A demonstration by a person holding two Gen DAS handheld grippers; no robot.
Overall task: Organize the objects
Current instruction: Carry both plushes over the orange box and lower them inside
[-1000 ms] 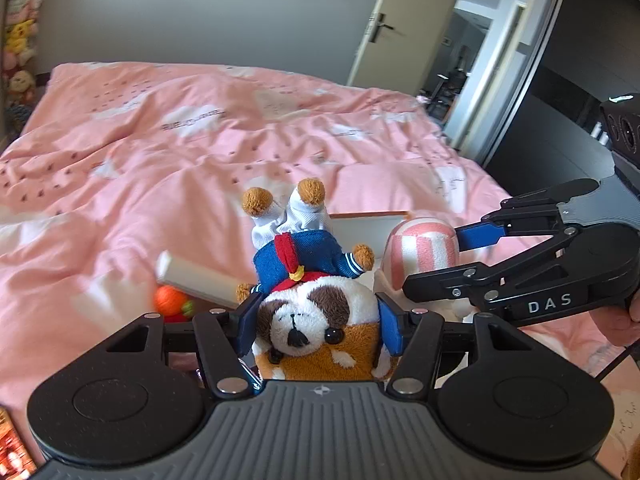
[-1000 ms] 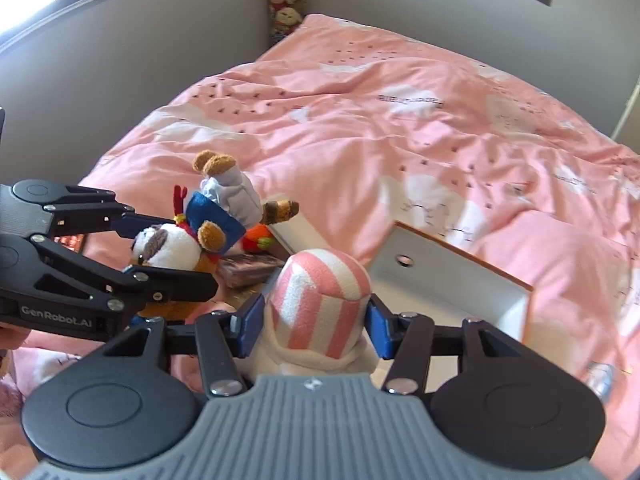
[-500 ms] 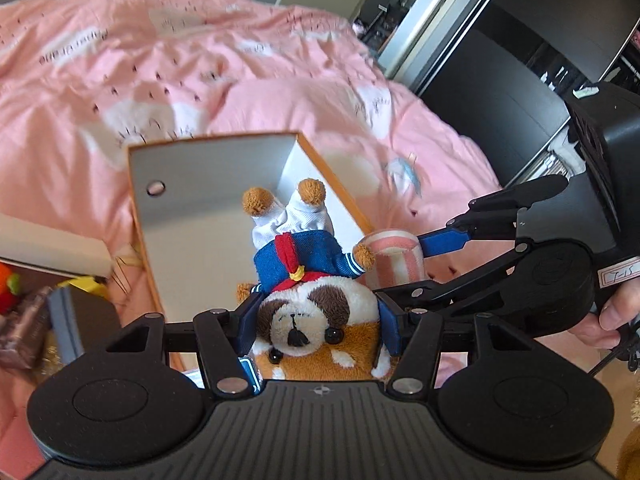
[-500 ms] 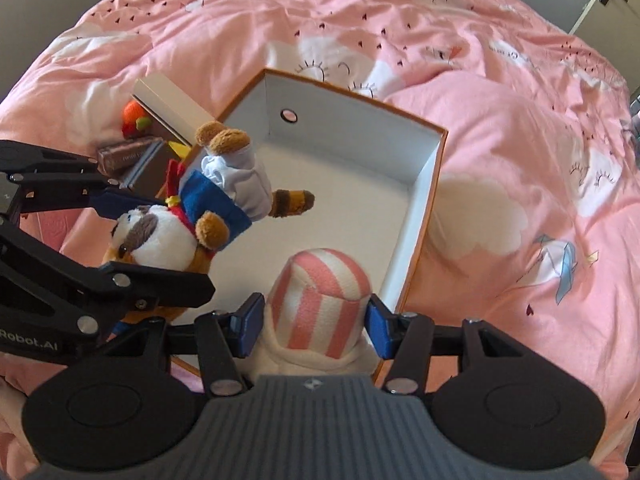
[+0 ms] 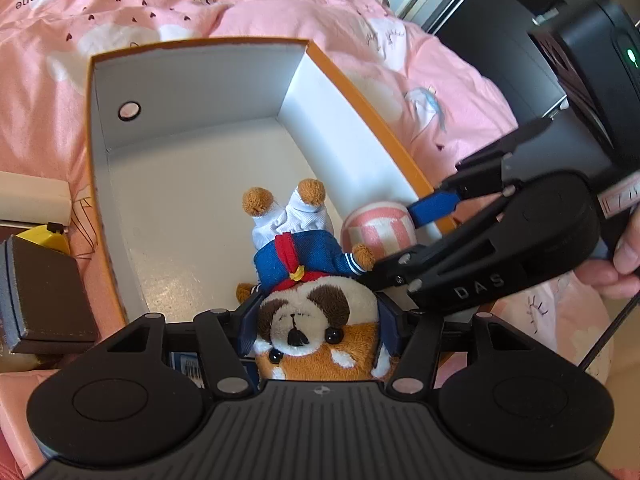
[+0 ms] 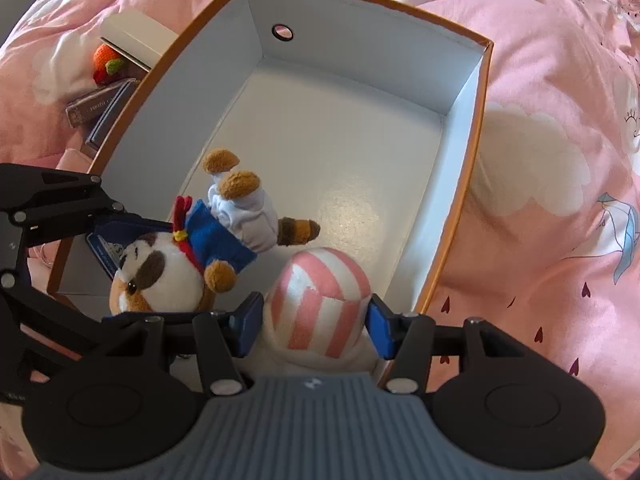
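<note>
Both plush toys held over the open box, ready to be dropped in.

The left gripper (image 5: 318,320) clamps the plush dog (image 5: 316,316) by the head; the right gripper (image 6: 316,322) clamps the striped plush (image 6: 320,300), at the dog's 3 o'clock. Both hang above the box (image 6: 468,160). Next move, likely: lower, then open each jaw well apart.

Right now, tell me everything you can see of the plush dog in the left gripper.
The plush dog is soft fabric: brown-and-white face, black eyes and nose, blue sailor top with red scarf, white trousers, brown paws. The left gripper is shut on its head, feet pointing away, over the near end of the white-lined, orange-edged box. Its paw lies close to the striped pink-and-white plush; contact is unclear.
</note>
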